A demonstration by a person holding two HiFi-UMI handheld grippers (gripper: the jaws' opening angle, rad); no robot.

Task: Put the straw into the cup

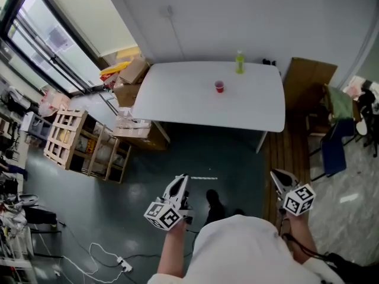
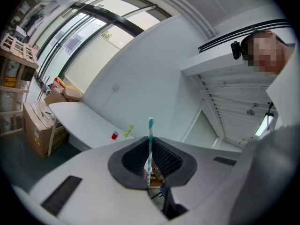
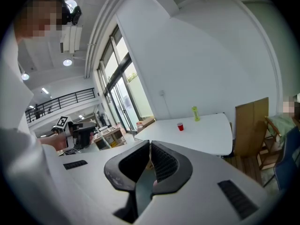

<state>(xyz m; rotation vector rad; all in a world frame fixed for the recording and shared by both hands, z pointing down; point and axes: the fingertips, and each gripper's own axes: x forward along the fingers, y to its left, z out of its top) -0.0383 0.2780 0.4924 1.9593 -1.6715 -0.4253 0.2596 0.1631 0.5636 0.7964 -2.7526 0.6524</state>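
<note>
Gripping a teal-and-white striped straw (image 2: 150,128), left gripper (image 1: 179,183) sits low at left, jaws pinched on it; the straw is upright and pokes above the pads. White table (image 1: 177,102) lies well ahead across dark floor. Small red cup (image 1: 219,86) stands upright near table's middle, well apart from straw. Green bottle (image 1: 239,62) stands beyond cup, by far edge. Right gripper (image 1: 278,177) sits low at right, jaws together, nothing between.
</note>
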